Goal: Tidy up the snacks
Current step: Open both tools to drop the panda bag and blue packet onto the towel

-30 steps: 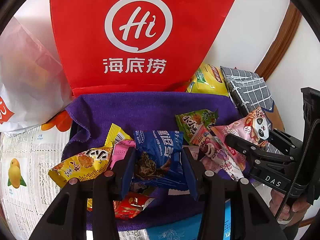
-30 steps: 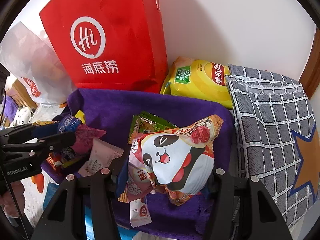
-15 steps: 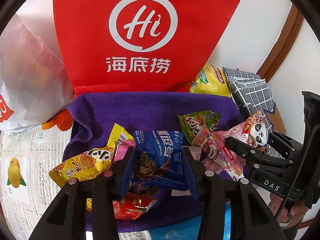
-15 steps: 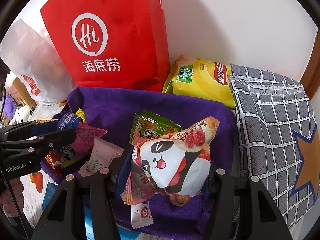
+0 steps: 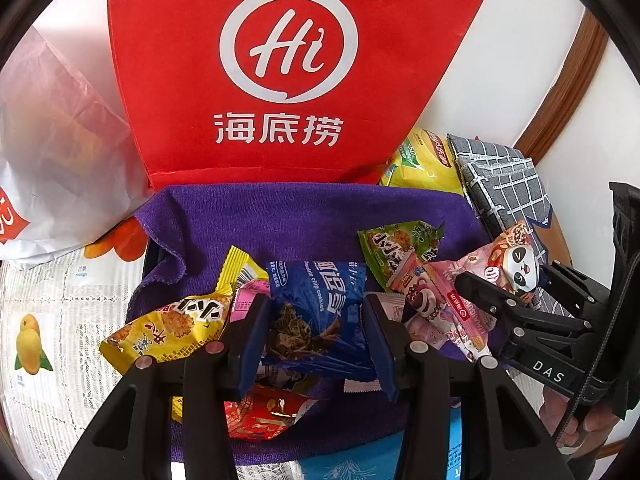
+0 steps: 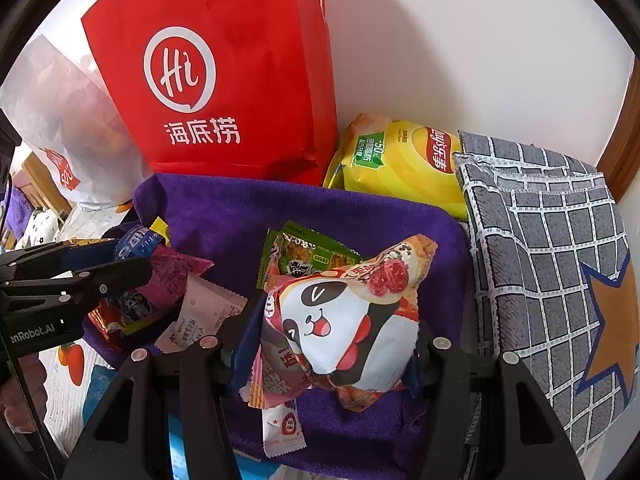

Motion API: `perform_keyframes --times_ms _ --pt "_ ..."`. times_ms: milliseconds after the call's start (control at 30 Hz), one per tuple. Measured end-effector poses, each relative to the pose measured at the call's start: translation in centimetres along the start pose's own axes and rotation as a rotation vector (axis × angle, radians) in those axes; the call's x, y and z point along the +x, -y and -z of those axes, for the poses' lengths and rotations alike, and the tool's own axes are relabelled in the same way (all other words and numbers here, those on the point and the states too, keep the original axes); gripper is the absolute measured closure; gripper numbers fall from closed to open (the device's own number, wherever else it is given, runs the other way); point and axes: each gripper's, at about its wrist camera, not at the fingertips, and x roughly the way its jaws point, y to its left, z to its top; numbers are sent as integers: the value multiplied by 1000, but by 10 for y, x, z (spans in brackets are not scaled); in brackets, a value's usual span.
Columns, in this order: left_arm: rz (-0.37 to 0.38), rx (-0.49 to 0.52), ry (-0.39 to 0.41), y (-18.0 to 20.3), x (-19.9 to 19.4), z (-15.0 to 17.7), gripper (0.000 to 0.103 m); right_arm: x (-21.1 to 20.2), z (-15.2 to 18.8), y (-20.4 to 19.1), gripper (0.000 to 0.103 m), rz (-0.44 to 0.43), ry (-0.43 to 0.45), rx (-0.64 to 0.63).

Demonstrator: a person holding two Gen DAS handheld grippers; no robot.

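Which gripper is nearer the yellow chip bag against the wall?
Right. The right gripper, shut on the panda packet, sits just in front of the yellow chip bag; the left gripper, shut on the blue cookie packet, is farther away.

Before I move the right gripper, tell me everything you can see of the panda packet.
The panda packet is a puffy, glossy pillow pouch, white with a cartoon panda face, red cheeks and an orange-patterned border with a red berry picture near its top corner. It sits tilted, crimped corner pointing up and right, squeezed between the fingers of the right gripper. It sits above the purple towel; a pink packet is pressed against its lower left, and the green packet lies just behind it.
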Motion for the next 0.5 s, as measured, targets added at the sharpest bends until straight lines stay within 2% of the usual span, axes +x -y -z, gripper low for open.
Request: perform_keyframes --times_ms 233,500 --pt "0 1 -1 -1 0 0 58 -1 0 -1 45 -1 4 8" --pt "9 3 11 0 -6 2 58 -12 -2 -7 37 4 47 13"
